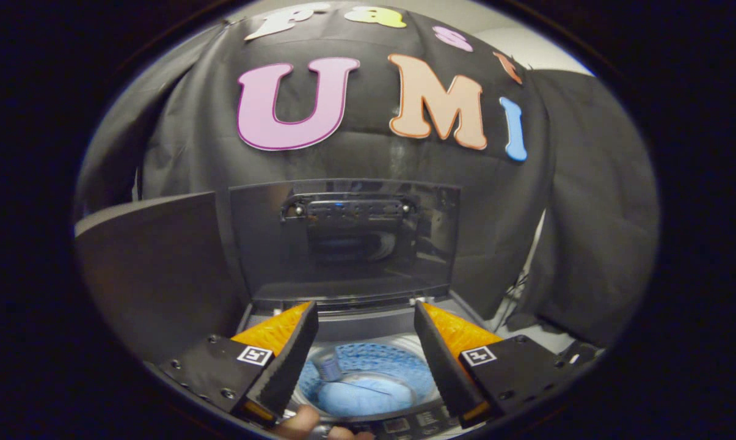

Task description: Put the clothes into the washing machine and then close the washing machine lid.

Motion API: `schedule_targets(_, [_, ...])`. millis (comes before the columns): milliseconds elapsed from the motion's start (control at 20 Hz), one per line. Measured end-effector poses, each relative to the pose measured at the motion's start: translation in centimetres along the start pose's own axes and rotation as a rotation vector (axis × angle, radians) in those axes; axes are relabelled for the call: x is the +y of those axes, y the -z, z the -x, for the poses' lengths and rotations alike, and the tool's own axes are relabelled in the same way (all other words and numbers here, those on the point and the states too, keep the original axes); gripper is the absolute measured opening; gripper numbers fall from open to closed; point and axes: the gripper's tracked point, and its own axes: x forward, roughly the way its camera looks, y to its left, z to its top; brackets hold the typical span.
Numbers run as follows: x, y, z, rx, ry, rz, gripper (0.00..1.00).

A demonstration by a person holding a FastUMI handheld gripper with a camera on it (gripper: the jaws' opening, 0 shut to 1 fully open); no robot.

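- Your gripper [366, 321] had its fingers spread wide, nothing pinched btwn them, both fingers pointing fwd over the washer.
- Each finger carried a small square marker tag on its block, left one [255, 355] and right one [478, 355].
- Btwn the fingers, below them, you looked straight down into the washing machine [349, 321], a top-loader w/ its mouth open.
- Inside, the drum [377, 357] showed a perforated wall w/ a bluish tint.
- The clothes [358, 397] sat at the bottom of the drum as a pale blue bundle, well below the fingertips, not touching either finger.
- A small grey cylinder-like bit [328, 366] lay just beside the bundle on its left; couldn't tell what it was.
- Nearest you, under the fingers, was the washer's front panel w/ buttons [426, 418]; too blurred to make out.
- A fingertip or two of a hand [303, 421] showed at that front rim, near the left finger's base.
- Beyond the fingers, the washer lid [343, 244] stood upright, fully open, dark and see-through, w/ a handle fitting [349, 208] near its top edge.
- Left of the lid stood a dark flat panel [154, 263].
- Behind everything hung the booth's black cloth wall [587, 214].
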Motion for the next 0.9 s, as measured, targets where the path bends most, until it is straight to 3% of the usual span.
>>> schedule_targets(150, [-0.5,-1.8,1.3,-0.022,0.010,-0.034,0.98])
schedule_targets(350, [-1.2,-3.4,2.3,0.005,0.057,0.015,0.98])
schedule_targets(900, [2.3,-17.2,0.8,-0.248,-0.058,0.049,0.97])
